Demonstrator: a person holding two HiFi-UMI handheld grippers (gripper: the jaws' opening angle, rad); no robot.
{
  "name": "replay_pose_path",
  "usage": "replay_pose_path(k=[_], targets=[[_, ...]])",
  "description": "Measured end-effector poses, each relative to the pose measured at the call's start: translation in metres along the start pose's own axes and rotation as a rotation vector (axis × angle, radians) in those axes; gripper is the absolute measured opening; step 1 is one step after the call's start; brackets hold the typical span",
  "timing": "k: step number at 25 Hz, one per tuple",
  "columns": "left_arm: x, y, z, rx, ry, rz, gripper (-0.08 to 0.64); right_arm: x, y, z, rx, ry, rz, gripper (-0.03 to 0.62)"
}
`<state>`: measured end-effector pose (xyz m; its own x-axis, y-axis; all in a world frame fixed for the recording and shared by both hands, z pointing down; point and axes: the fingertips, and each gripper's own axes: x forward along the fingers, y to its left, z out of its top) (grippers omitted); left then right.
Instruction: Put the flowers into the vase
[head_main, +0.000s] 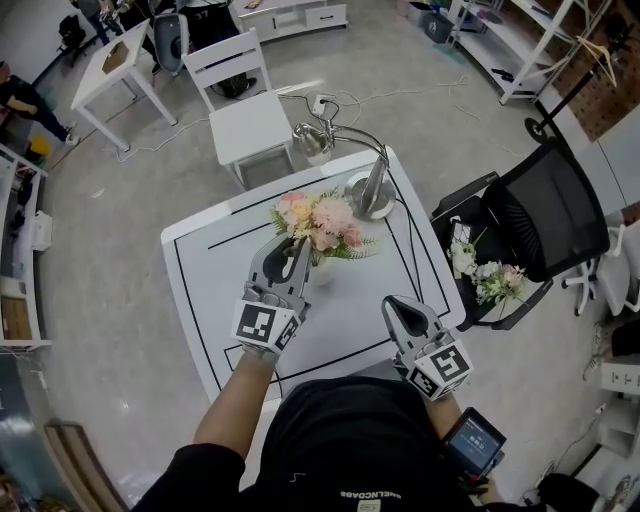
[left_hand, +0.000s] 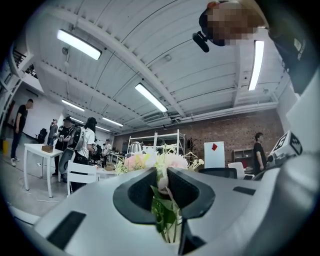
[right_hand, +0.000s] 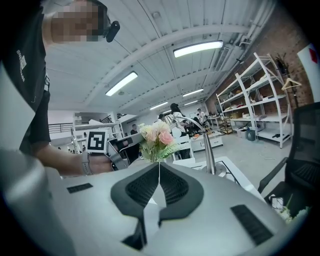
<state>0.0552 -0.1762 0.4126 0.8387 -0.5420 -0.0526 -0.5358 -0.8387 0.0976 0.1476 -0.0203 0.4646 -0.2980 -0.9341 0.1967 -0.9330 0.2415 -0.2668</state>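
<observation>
A bunch of pink and cream flowers (head_main: 320, 222) stands over a small white vase (head_main: 322, 270) near the middle of the white table (head_main: 200, 270). My left gripper (head_main: 297, 250) reaches in from the left, level with the bunch. In the left gripper view its jaws (left_hand: 162, 182) are shut on the green stems (left_hand: 166, 215), with the blossoms (left_hand: 150, 161) just beyond. My right gripper (head_main: 400, 310) hovers at the table's front right, shut and empty (right_hand: 159, 167). It faces the flowers (right_hand: 157, 139); the vase is hidden there.
A silver desk lamp (head_main: 372, 190) stands just behind the flowers at the table's far edge. A black office chair (head_main: 540, 215) at the right holds more flowers (head_main: 490, 282). A white chair (head_main: 245, 110) stands beyond the table. People stand in the background.
</observation>
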Motion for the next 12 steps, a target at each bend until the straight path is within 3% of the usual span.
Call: replay_pose_path(k=[12], targets=[[-0.006,-0.005,-0.014,-0.056,0.03,-0.012,0.094,0.005,-0.002,-0.001,0.002,0.002,0.013,0.012]])
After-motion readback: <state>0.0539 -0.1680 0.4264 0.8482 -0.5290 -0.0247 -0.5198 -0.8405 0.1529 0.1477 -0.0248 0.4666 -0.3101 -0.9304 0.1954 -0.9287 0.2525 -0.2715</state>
